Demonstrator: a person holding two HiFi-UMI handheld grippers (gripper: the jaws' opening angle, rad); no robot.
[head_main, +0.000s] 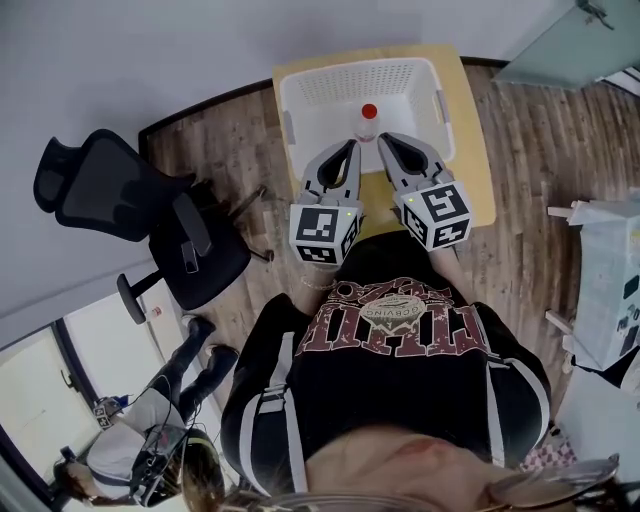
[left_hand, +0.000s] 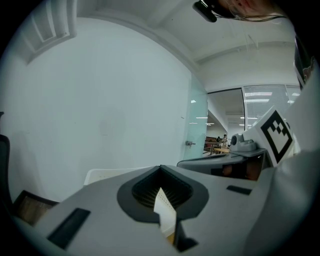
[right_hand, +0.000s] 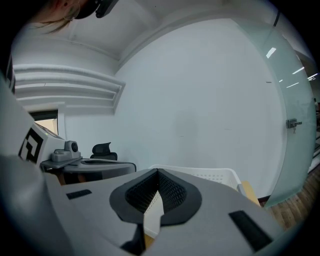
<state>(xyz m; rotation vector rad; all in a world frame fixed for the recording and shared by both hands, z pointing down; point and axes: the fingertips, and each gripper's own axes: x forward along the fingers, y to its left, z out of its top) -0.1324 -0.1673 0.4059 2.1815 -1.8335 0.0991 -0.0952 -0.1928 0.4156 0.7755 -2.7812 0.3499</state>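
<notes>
Red-capped bottle (head_main: 368, 120) – one, in one white basket (head_main: 340, 82), left gripper (head_main: 354, 147), right gripper (head_main: 384, 139) – both jaws together, empty

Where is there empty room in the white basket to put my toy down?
The white basket has bare floor left and right of the bottle and behind it, up to the far wall. A bare strip of table runs along its right side. The near rim is crowded: the left gripper and right gripper flank the bottle.
</notes>
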